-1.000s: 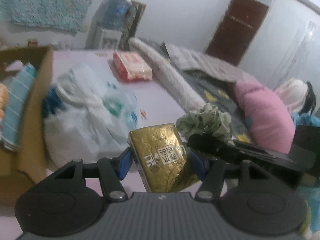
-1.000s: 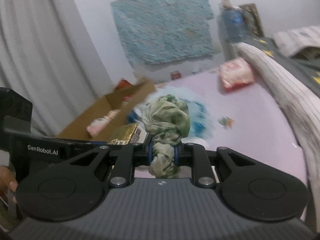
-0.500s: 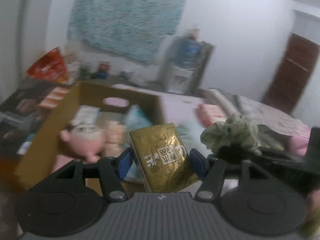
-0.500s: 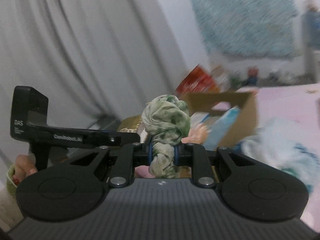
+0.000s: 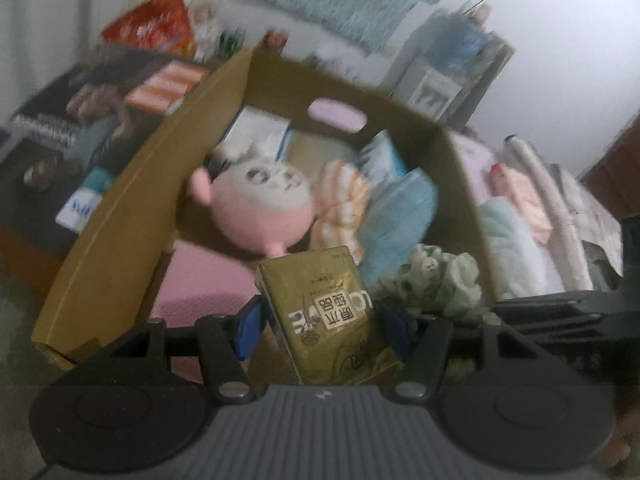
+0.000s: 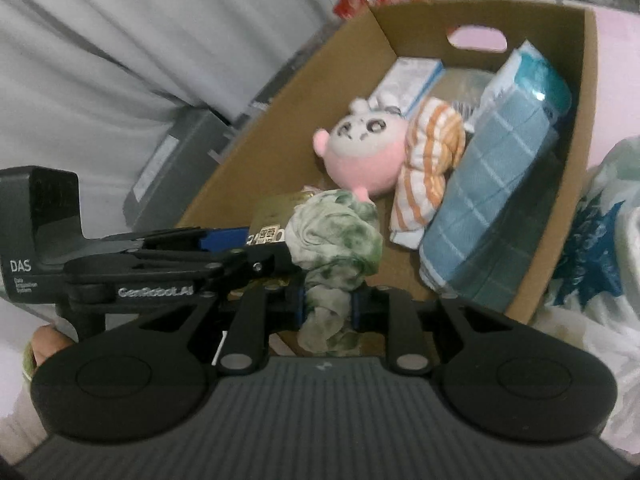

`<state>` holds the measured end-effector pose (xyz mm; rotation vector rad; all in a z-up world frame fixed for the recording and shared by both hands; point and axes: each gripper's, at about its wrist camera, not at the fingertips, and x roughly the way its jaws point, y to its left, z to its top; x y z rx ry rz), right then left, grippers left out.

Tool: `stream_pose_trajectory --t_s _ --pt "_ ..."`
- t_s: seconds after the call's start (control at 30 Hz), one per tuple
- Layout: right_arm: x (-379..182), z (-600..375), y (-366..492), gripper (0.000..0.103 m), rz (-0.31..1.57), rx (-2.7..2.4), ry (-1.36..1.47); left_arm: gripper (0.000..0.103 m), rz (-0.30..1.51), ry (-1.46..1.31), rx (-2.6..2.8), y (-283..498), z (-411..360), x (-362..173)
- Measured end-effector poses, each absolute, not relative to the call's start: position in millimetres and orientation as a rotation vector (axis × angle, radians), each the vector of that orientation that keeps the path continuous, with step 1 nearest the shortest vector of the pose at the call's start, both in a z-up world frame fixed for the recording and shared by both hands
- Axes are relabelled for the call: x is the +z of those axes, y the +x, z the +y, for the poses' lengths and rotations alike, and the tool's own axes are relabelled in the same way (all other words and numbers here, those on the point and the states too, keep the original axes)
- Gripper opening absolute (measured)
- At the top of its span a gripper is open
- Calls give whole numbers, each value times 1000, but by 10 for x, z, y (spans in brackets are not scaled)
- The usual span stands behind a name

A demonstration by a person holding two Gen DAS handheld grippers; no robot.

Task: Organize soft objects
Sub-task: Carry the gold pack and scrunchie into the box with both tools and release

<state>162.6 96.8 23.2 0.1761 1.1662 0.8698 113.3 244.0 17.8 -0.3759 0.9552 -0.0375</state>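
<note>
My left gripper is shut on a gold tissue pack and hangs over the near end of an open cardboard box. Beside it on the right, my right gripper pinches a green tie-dye scrunchie; its jaws are opening slightly, pads still on the fabric. The scrunchie also shows in the left wrist view. Inside the box lie a pink plush toy, an orange-striped cloth and a blue checked pack.
A white plastic bag sits just right of the box on the pink sheet. Left of the box are a grey curtain, dark boxes and a red snack bag. Rolled bedding lies to the right.
Both grippers swung left from above the pink bed to over the cardboard box and tilted down into it, each carrying its item. The box interior now fills both views.
</note>
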Motion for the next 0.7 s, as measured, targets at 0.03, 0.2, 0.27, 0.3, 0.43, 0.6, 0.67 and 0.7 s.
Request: stream_pose_trajectory --t_s 0.03,0.2,0.27,0.3,0.43,0.6,0.67,0.7 --pt "199 1001 1632 22 1175 868 167 63 972 -373 -32 1164 2469 128" --pt "61 1124 1721 35 1224 858 149 65 1047 -390 5 1276 2577 -87" --pt "26 1132 1736 39 1228 862 146 65 1064 -408 6 1285 2603 -143" --pt "5 1142 1752 41 1224 867 142 65 1069 -415 6 1294 2610 -158" --pt "-2 1165 1769 45 1214 863 138 72 1058 -433 -2 1272 2632 -154" --pt "99 1041 1753 47 1172 868 168 75 1047 -457 -9 1280 2653 -146" --pt "162 960 1739 48 1143 869 180 74 1050 -454 -5 1285 2649 -155" --pt "196 910 1730 48 1129 869 190 73 1047 -451 -3 1285 2649 -160"
